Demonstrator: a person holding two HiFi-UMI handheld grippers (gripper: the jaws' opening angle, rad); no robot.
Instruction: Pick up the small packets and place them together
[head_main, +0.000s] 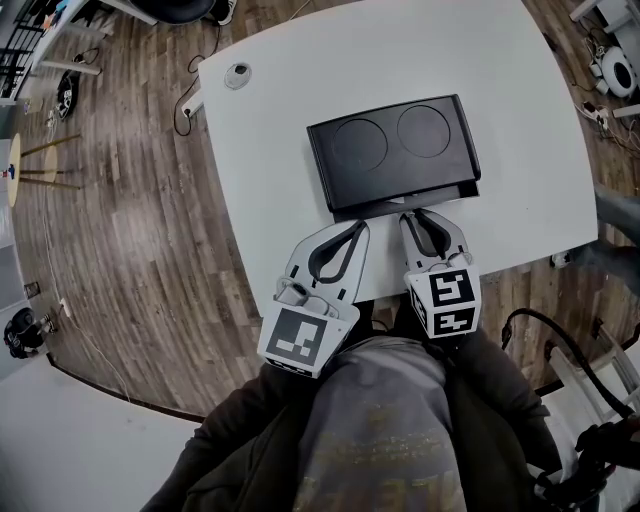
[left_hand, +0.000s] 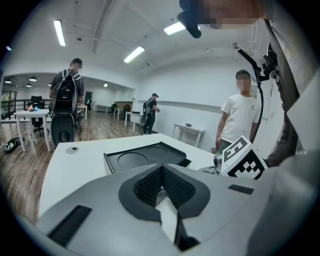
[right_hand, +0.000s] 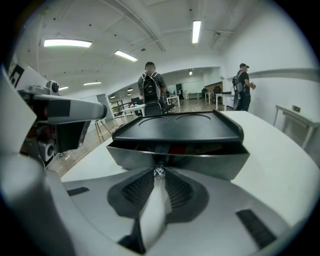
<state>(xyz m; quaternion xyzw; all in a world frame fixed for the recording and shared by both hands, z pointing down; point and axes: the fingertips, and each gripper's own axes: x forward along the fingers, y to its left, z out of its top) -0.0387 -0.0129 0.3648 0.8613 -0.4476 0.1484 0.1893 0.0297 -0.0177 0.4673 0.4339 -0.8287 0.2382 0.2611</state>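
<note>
Black drawer (right_hand: 215, 160), ajar, shows packets (right_hand: 181, 149) inside; right gripper (right_hand: 159, 177) pinches its knob (right_hand: 159, 172), left gripper (left_hand: 161, 171) clenched empty.

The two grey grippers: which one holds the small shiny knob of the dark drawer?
The right gripper: its jaws pinch the small shiny knob of the dark drawer. The left gripper has its jaws shut on nothing.

The black drawer box (head_main: 395, 150) blocks the middle of the table (head_main: 530, 150), which lies open on either side.
</note>
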